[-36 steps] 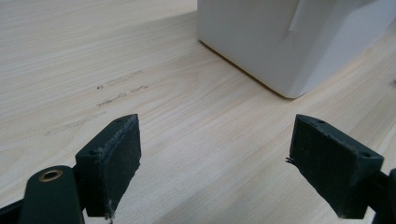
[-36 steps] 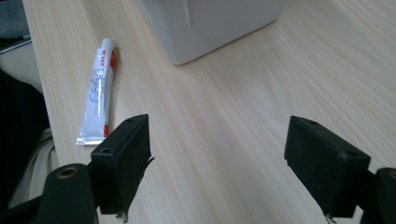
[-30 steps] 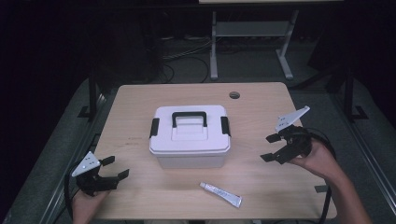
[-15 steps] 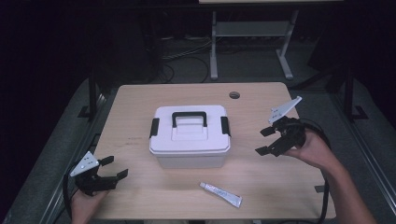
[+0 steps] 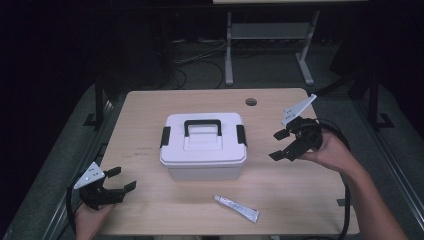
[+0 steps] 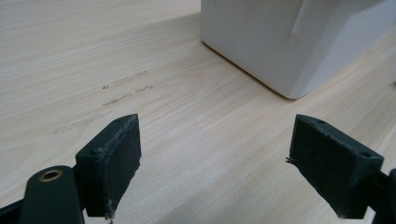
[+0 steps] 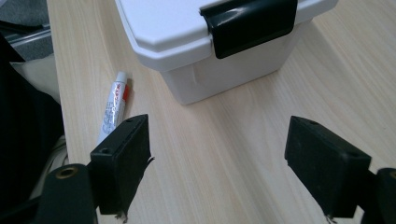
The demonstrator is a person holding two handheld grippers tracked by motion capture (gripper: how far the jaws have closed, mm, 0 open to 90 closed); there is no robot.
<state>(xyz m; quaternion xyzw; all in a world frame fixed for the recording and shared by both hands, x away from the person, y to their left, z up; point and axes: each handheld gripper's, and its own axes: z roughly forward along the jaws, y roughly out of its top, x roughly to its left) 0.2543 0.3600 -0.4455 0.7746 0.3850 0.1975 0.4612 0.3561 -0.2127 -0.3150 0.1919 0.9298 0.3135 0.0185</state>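
White storage box with a black carry handle sits at the middle of the wooden table, lid on, one black latch on each short side, two in all, both lying flat against the walls. Right gripper hangs just off the box's right end, above the tabletop, jaws spread wide and empty; its own view looks past the jaws at the nearer latch and the box corner. Against the frames of a second and half a second back, this gripper has come in toward the box and a little away from the near edge; box and tube lie where they did. Left gripper holds at the near left corner as earlier, well apart from the box, jaws likewise spread with nothing between them; its view catches a lower corner of the box, the rest cut off by the frame. One small tube lies flat near the front edge, in front of the box; its print is too small to read. Count: one box, one handle, two latches, one tube, two grippers. One round cable hole marks the far edge of the table.
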